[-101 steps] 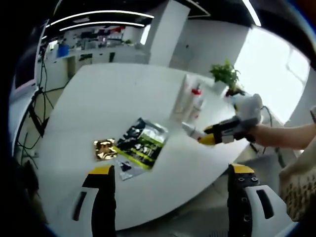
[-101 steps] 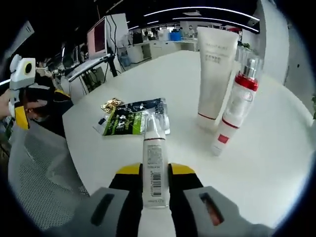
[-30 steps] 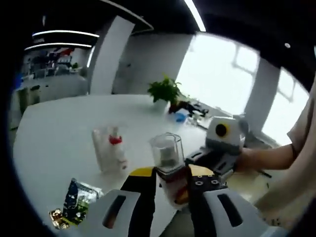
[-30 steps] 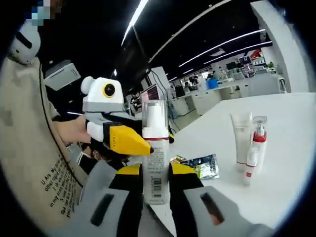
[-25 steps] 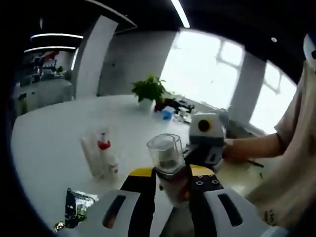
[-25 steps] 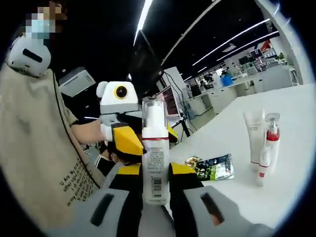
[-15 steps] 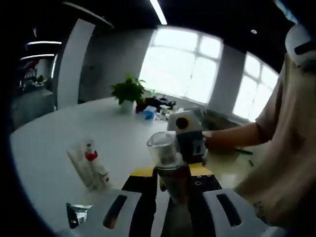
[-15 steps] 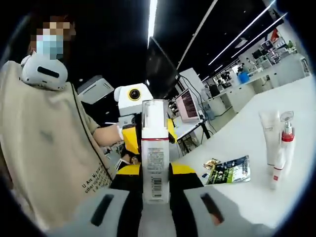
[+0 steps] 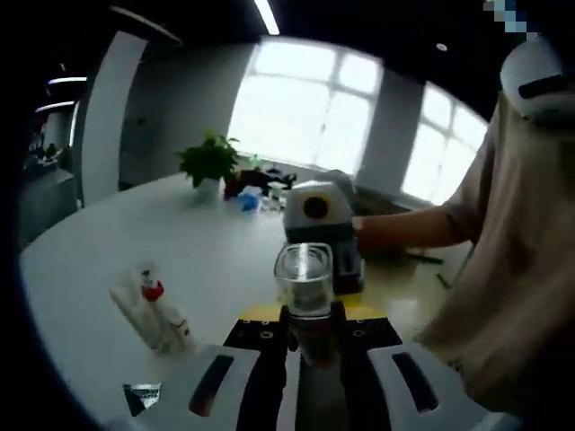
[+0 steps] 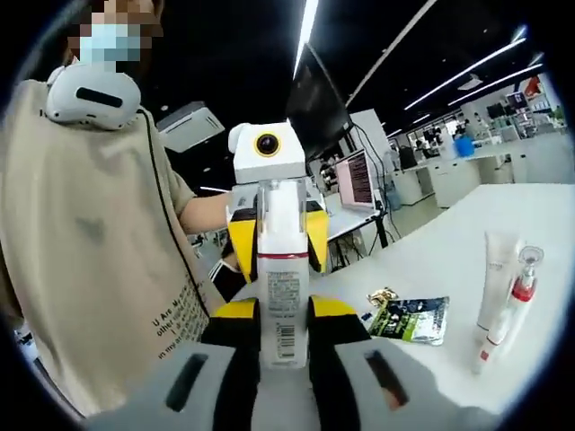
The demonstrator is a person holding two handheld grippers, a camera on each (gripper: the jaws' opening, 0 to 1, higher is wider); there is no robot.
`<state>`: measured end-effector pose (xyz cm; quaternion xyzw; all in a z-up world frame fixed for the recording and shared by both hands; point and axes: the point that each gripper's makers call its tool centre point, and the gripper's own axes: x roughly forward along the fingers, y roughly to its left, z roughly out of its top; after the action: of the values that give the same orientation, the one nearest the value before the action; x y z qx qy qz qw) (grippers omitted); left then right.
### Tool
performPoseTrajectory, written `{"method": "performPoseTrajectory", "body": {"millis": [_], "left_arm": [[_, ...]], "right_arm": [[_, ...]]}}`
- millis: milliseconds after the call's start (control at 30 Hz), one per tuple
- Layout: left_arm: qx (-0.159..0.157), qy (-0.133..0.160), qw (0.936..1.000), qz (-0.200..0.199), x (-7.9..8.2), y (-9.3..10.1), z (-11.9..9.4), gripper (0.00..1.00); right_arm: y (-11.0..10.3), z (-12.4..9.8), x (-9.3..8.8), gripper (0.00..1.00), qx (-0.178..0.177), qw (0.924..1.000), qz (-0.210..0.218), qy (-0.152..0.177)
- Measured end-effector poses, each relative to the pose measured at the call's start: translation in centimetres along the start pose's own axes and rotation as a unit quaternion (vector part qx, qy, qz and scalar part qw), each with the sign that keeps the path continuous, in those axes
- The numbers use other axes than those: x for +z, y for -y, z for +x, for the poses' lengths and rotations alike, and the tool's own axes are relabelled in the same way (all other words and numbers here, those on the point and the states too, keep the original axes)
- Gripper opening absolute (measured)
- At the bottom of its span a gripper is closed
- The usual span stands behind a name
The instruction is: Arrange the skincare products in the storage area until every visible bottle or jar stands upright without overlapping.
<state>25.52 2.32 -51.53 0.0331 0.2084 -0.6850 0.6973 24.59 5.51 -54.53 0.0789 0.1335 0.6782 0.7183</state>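
- Pump bottle [image 10: 281, 269], white with a clear cap and a barcode label, is held off the table [image 10: 539, 296], upright along the right tool [image 10: 282, 310], whose jaws are clamped on its lower body.
- In the left gripper view the left tool [image 9: 305, 319] is closed around a clear-capped bottle [image 9: 304, 280]; the right tool [image 9: 319, 224] sits just behind it. Likely the same bottle, both tools meeting on it, but I can't confirm.
- Handling, my read: light, rigid plastic, smooth and a bit slippery. The clear cap may be loose, so grip the body below the red band, not the cap. Tall and narrow, so it will tip easily when set down.
- Count on the table: one white tube [image 10: 497, 277] and one red-collared pump bottle [image 10: 516, 292], close together, plus one dark green sachet [image 10: 411, 319] lying flat with one gold foil packet [image 10: 384, 295] at its edge.
- Tube and pump lean in both views; probably fisheye, can't tell.
- One potted plant [image 9: 208, 162] at the far side of the table.
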Motion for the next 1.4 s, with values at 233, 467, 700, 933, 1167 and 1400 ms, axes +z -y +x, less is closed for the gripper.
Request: {"method": "performPoseTrajectory", "body": {"millis": [233, 467, 700, 933, 1167, 1400], "left_arm": [[0.066, -0.037, 0.9970, 0.015, -1.6, -2.9, 0.5, 0.18], [0.123, -0.082, 0.9883, 0.039, -3.5, -6.3, 1.3, 0.17], [0.145, -0.114, 0.9817, 0.048, -5.4, -8.4, 2.4, 0.17], [0.145, -0.131, 0.9798, 0.044, -7.4, -9.7, 3.6, 0.17], [0.146, -0.158, 0.9746, 0.061, -10.4, -11.1, 5.0, 0.17], [0.133, -0.153, 0.9776, 0.055, -12.9, -12.3, 6.0, 0.17]], "right_arm": [[3.9, 0.4, -1.5, 0.21, -0.101, 0.9909, -0.051, -0.072], [8.2, 1.2, -3.7, 0.23, -0.219, 0.9613, -0.089, -0.141], [11.0, 1.5, -5.7, 0.25, -0.307, 0.9426, -0.062, -0.116], [12.6, 0.7, -7.8, 0.25, -0.371, 0.9197, -0.041, -0.122], [14.3, 0.7, -11.0, 0.24, -0.400, 0.9066, -0.018, -0.132], [15.5, 0.5, -13.7, 0.24, -0.420, 0.8920, -0.019, -0.166]]}}
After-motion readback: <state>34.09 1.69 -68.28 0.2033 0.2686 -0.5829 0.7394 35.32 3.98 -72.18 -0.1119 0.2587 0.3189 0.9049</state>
